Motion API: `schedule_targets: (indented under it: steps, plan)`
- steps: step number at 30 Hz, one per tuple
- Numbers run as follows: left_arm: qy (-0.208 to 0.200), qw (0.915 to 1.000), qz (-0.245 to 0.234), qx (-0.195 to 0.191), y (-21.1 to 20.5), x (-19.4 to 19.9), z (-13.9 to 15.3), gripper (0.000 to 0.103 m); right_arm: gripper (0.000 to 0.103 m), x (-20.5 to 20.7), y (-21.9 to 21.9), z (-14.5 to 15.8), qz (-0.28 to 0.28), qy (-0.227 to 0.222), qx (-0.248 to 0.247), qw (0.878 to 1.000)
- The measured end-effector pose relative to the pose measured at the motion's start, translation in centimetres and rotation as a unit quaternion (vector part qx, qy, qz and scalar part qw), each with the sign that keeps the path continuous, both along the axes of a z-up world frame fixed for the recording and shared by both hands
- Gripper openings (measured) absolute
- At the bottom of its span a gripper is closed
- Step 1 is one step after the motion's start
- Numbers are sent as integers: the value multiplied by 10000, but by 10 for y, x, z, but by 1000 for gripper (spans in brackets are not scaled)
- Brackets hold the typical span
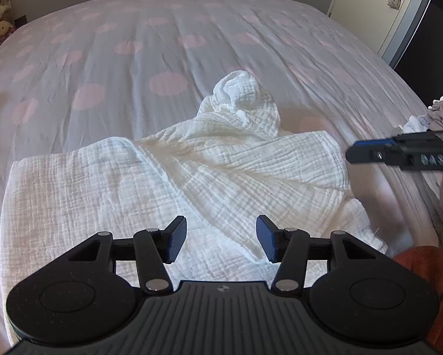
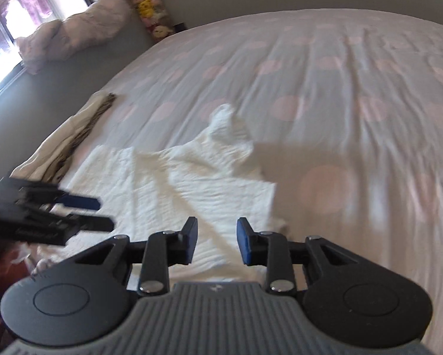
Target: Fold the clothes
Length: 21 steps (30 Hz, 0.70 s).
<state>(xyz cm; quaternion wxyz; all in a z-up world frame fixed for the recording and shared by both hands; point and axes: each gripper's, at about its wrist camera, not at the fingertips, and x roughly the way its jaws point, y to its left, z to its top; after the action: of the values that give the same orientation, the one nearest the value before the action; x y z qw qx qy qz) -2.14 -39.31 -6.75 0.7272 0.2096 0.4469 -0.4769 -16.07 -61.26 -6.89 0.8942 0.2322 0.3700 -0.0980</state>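
Your left claw (image 1: 221,238) and right claw (image 2: 216,241) both hang spread wide, gripping nothing, above the near edge of the white crinkled muslin garment (image 1: 174,183), rumpled on the pink-dotted bed (image 1: 162,44).

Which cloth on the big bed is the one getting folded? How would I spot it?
Find the bed's pink-dotted sheet. In its near half, just ahead of both grippers' open jaws, lies the white crinkled muslin cloth, one end bunched into a peak. The beige fabric at the bed's edge is smooth and tan, not white.

Parted tongs (image 2: 216,241) over blurred, seemingly white cloth (image 2: 192,183)
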Motion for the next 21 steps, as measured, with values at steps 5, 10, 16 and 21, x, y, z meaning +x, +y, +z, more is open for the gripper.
schedule_targets:
  steps: [5, 10, 16, 21]
  plan:
    - [79, 9999, 135, -14, 15, 6, 3, 50, 45, 25, -44, -25, -389, 56, 300, 9988]
    - [125, 9995, 273, -37, 26, 13, 6, 50, 7, 28, -52, -41, -665, -105, 891, 9937]
    - [160, 9996, 230, -41, 25, 8, 4, 50, 6, 14, -3, 1, -125, -355, 346, 9987]
    - [131, 9996, 178, -197, 25, 0, 10, 50, 5, 11, 55, 23, 666, -307, -181, 9971]
